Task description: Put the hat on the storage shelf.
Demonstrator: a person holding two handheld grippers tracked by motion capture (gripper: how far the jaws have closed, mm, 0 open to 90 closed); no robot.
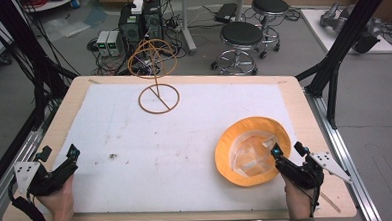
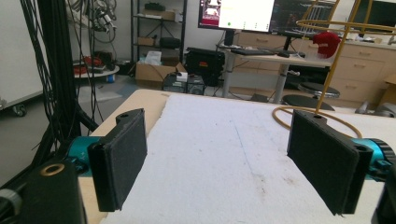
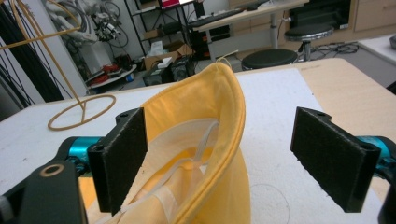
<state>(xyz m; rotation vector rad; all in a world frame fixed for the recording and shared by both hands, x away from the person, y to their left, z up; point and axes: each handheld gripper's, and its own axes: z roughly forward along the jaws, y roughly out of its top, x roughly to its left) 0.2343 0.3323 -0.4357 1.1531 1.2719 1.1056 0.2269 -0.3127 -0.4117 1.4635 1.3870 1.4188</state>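
Presently, item one: a yellow bucket hat (image 1: 253, 151), lying upside down on the white mat (image 1: 186, 156) at the near right of the table (image 1: 304, 116), pale lining and a white inner strap facing up. Its near brim stands between the jaws of the right gripper (image 1: 286, 150); in the right gripper view the hat (image 3: 205, 140) rises in the gap, the brim close against the left pad while the right pad stands well clear, so the jaws are spread and not clamping it. Item two: the left gripper (image 1: 61, 155), held at the near left corner of the mat, well apart from the hat, its jaws wide with nothing between them but bare mat (image 2: 224, 154). Item three: a wire hat stand (image 1: 157, 74), tan-coloured, with a ring base and a round cage top, upright at the far middle of the mat. Beyond the table: two black stools (image 1: 242, 38), computer cases and tangled cables on the floor
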